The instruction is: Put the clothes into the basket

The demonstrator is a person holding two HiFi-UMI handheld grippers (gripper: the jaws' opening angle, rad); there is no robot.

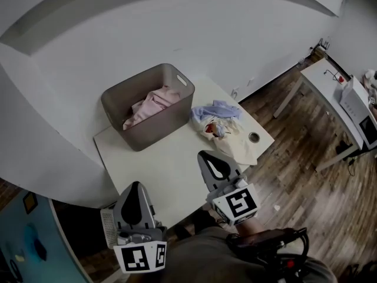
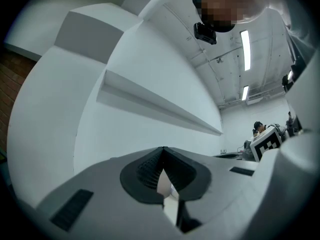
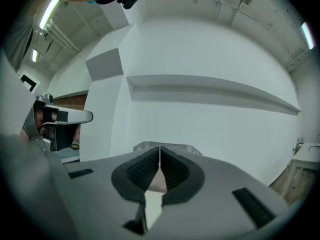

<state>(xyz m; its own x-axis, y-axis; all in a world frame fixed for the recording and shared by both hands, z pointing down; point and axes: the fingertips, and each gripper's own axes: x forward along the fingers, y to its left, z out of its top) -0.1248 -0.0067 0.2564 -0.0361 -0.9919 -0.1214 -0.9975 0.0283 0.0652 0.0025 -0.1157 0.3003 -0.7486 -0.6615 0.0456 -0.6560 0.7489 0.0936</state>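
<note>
Left gripper [image 1: 135,186], right gripper [image 1: 207,155]: jaws closed, empty. Pink garment [image 1: 151,105] in grey plastic basket [image 1: 177,108]; blue-and-cream clothes pile [image 1: 227,126] beside it on white counter [image 1: 168,167].

Basket [image 1: 158,128]: plain taupe grey.
Garment in it [image 1: 154,102]: pale pink.
Pile on your table [image 1: 222,112]: lavender-blue over cream (a small red patch sits between them).
Table [image 1: 159,164]: off-white.
Floor [image 1: 294,152]: dark brown planks.
Your left gripper [image 1: 135,186] and right gripper [image 1: 207,157]: grey, with black-and-white square markers.
</note>
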